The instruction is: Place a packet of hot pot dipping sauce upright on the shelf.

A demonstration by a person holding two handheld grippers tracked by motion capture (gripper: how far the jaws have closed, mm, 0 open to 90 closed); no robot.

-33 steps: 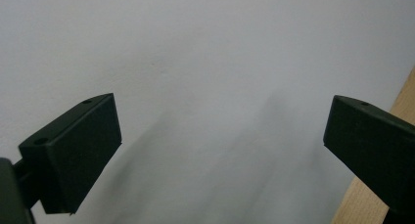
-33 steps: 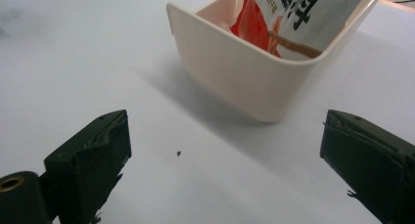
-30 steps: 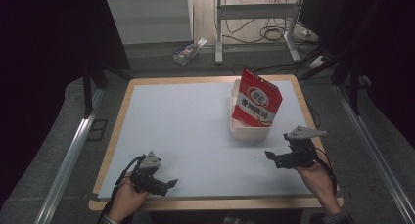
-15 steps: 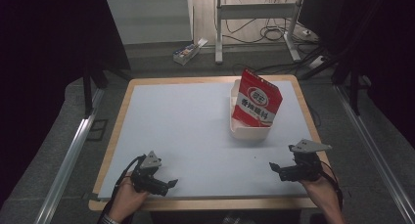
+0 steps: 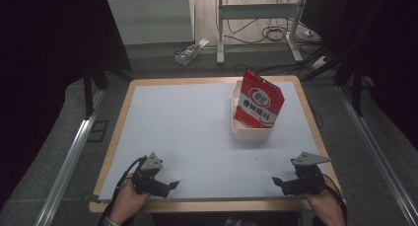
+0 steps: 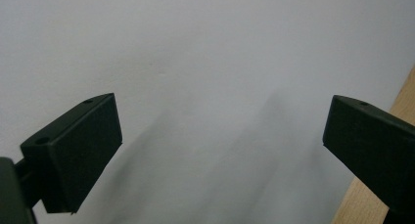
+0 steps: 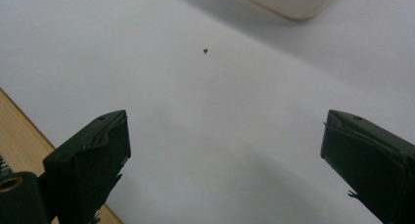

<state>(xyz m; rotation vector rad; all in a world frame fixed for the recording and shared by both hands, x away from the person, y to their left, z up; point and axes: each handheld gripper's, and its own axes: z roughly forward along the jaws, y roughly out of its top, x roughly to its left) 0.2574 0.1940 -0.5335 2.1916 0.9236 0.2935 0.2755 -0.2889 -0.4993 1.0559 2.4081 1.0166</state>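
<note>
Left tool (image 5: 165, 184) and right tool (image 5: 283, 182) sit low at the near edge of the bench (image 5: 197, 132) in the high view, well apart, each held by a hand, jaws wide with nothing between. Red snack pouch (image 5: 259, 105) stands tilted in a cream tray (image 5: 251, 132) at far right, well ahead of the right tool.

Left gripper view: jaws wide over white sheet (image 6: 195, 62); wooden edge (image 6: 386, 185) beside one jaw.

Right gripper view: jaws wide; small dark speck (image 7: 205, 51) ahead; tray corner (image 7: 288, 1) beyond.
</note>
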